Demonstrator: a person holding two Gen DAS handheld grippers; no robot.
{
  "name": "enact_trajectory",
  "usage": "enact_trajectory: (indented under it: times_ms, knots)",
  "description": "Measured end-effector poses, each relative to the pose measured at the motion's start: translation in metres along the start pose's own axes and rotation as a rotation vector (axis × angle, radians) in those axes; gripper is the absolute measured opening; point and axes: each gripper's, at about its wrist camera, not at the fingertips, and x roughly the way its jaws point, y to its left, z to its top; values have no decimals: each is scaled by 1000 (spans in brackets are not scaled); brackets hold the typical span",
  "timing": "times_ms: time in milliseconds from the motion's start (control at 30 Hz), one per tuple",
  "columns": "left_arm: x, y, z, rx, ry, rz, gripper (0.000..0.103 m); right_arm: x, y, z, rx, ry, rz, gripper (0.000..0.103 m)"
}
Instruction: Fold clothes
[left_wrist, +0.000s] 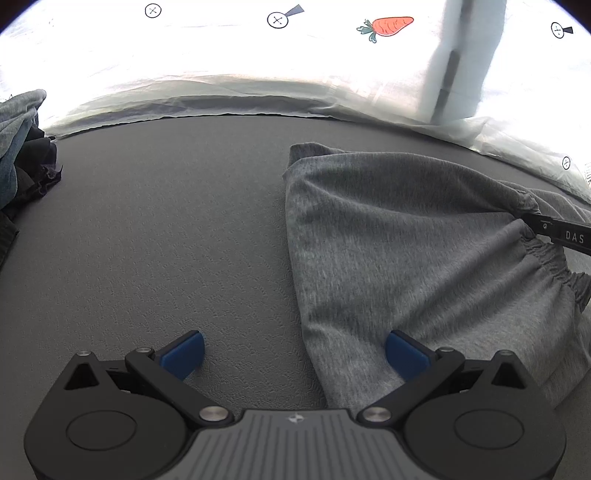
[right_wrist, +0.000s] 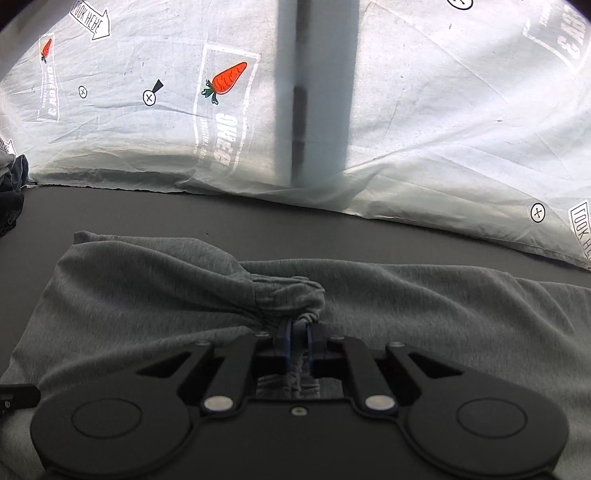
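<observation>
Garment: grey clothing spread right of centre on the dark desk in the left wrist view; left gripper at lower frame, jaws apart, empty, poised at its near edge. Right wrist view: right gripper, lower centre, jaws clamped on the gathered elastic hem, likely to carry a fold.

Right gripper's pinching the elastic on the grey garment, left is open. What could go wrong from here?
1. The right gripper pinches only a narrow bunch of the elastic cuff; a pull may slip it free.
2. The left gripper is open with the grey garment edge between its pads, nothing pinned, so the cloth may drag across the dark table rather than fold.
3. The bunched cuff could fold in crooked.
</observation>
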Motion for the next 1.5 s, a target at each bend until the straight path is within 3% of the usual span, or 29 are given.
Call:
enact_trajectory:
  times_ms: [33,100,200,300,500,633,767,933,1100,1233,1333,1400,1500]
  knots:
    - [0,0,1,1,4,-1,103,-1,-3,1,34,4,-8,21]
    - [0,1,4,2,26,-9,103,-10,-12,3,99,0,-16,51]
    - [-5,8,9,-22,69,-65,103,-39,-28,-2,207,-32,-8,69]
    - [-24,26,7,-151,39,-126,103,-82,-40,-18,306,-75,-48,80]
    - [-70,23,-8,-173,-34,-141,103,-167,-61,-62,417,-187,-86,80]
    - [-94,-2,-21,-160,-67,-165,103,-201,-76,-82,399,-152,-80,80]
    - [-117,-36,-41,-164,-107,-172,103,-215,-103,-102,441,-69,-37,80]
    - [-126,-80,-65,-201,-56,-168,103,-218,-143,-115,446,7,-36,80]
    - [-130,-121,-70,-127,-27,-124,103,-224,-194,-115,459,-10,-55,83]
    - [-127,-135,-59,-147,-47,-84,103,-222,-241,-128,556,-54,-56,83]
    - [-119,-141,-44,-156,-59,-41,103,-211,-275,-134,628,-77,-83,71]
    - [-111,-143,-34,-160,-59,-9,103,-199,-296,-134,666,-72,-130,56]
    - [-92,-142,-16,-190,-47,22,103,-179,-336,-133,727,-84,-194,47]
